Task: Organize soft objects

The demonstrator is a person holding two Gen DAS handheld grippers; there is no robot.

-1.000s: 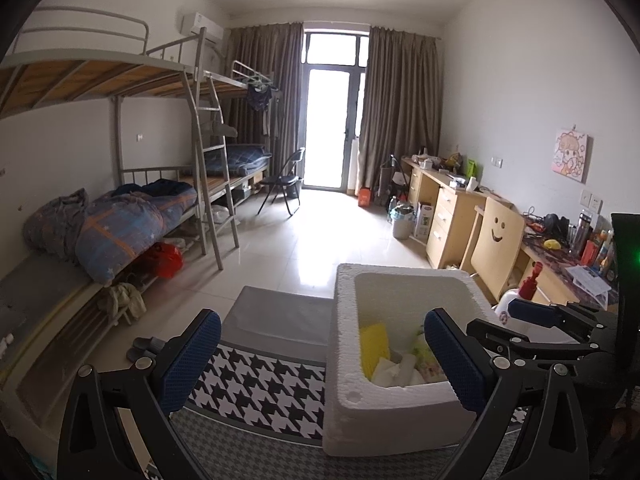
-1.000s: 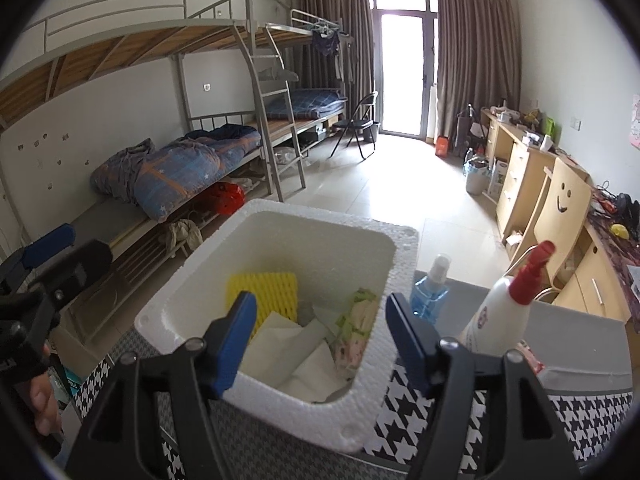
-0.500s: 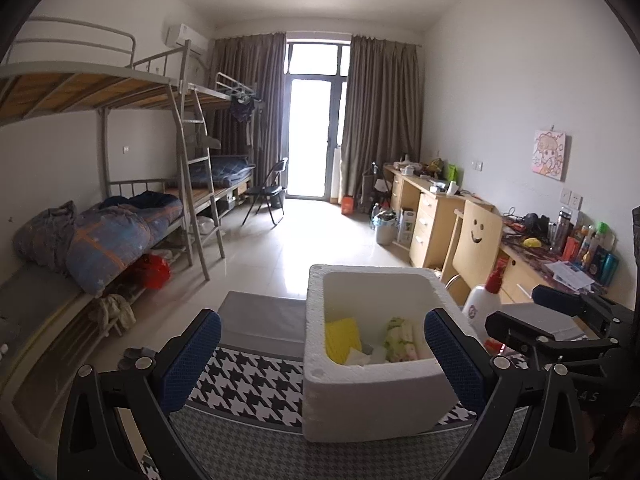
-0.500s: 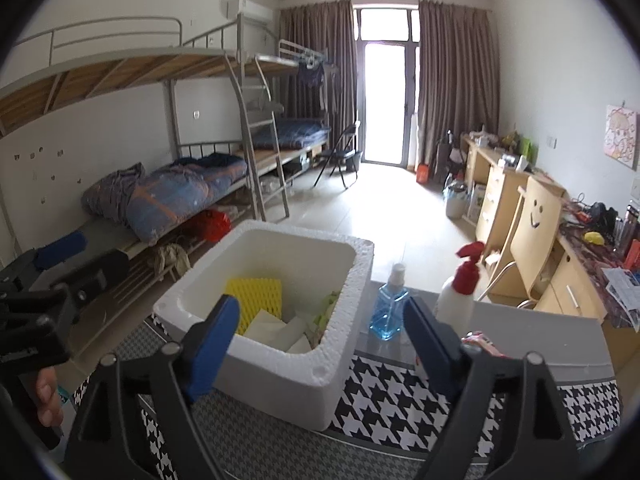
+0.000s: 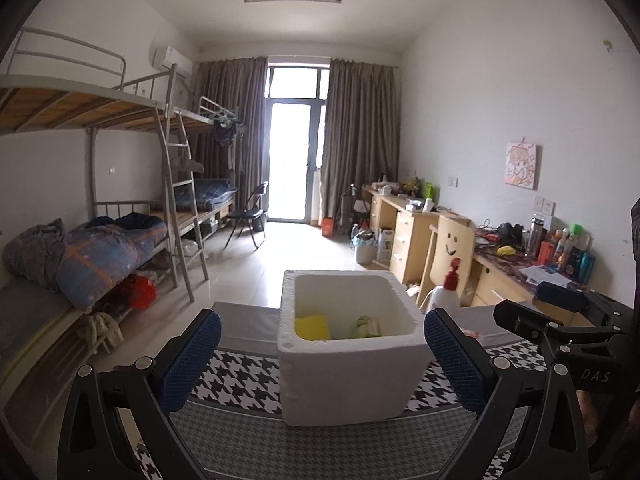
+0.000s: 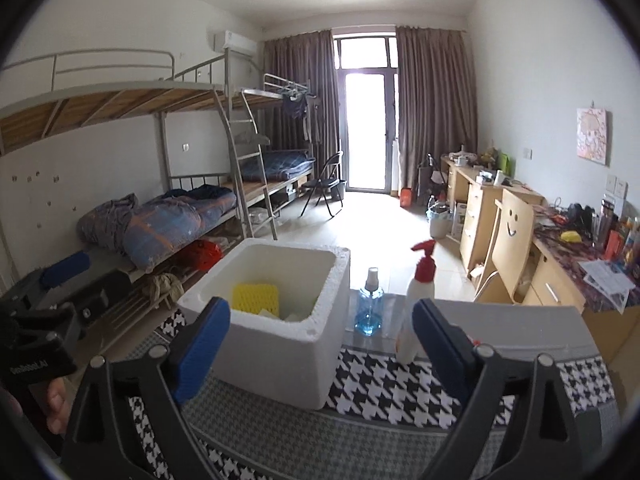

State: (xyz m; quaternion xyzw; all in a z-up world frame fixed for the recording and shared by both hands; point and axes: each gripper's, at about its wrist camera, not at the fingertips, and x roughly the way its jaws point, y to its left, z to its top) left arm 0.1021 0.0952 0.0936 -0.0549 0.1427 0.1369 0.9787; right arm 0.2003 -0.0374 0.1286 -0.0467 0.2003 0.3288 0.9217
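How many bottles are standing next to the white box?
2. A blue bottle right beside the box, and a white spray bottle with a red top next to it. Others may be hidden.

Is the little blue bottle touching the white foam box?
Apart. The right wrist view shows the blue bottle standing beside the foam box, with a strip of grey surface visible between them.
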